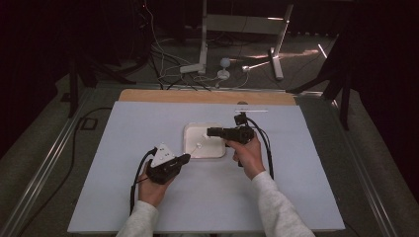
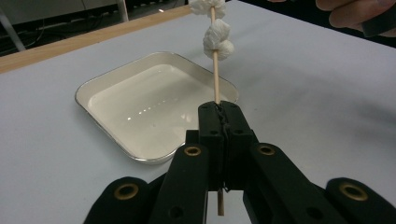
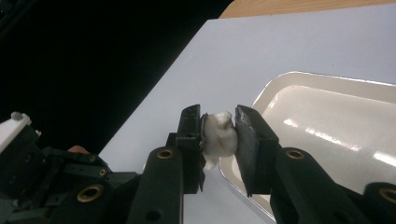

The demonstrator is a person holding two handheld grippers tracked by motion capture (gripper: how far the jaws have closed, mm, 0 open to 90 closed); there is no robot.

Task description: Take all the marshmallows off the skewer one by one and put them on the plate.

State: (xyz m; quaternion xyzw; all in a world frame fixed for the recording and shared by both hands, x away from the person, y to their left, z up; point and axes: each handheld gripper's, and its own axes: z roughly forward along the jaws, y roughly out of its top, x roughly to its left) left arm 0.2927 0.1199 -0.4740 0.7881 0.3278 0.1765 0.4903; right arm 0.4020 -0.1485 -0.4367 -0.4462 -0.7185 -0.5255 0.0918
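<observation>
So we're mid-way through working marshmallows along a wooden skewer [image 2: 215, 74], right over the white square tray [image 1: 191, 148] in the middle of the counter [image 1: 123, 197]. Our left tool [image 2: 219, 109] has its jaws clamped tight on the bottom end of the skewer, which sticks up and away from it at a slant over the tray's near edge. There are a few marshmallows [image 2: 217, 39] bunched near the far end of the stick.

Our right tool [image 3: 218, 126] is pinching a single marshmallow [image 3: 218, 135] between its pads, jaws only as wide as the marshmallow itself, and you can see it squishing a bit. It sits just above the tray's rim. We can't tell whether that piece is on the stick or not.

Our guess at the next move: keep the left tool steady and slide the right one along the skewer's line, gently, since too much squeeze will mash the marshmallow.
</observation>
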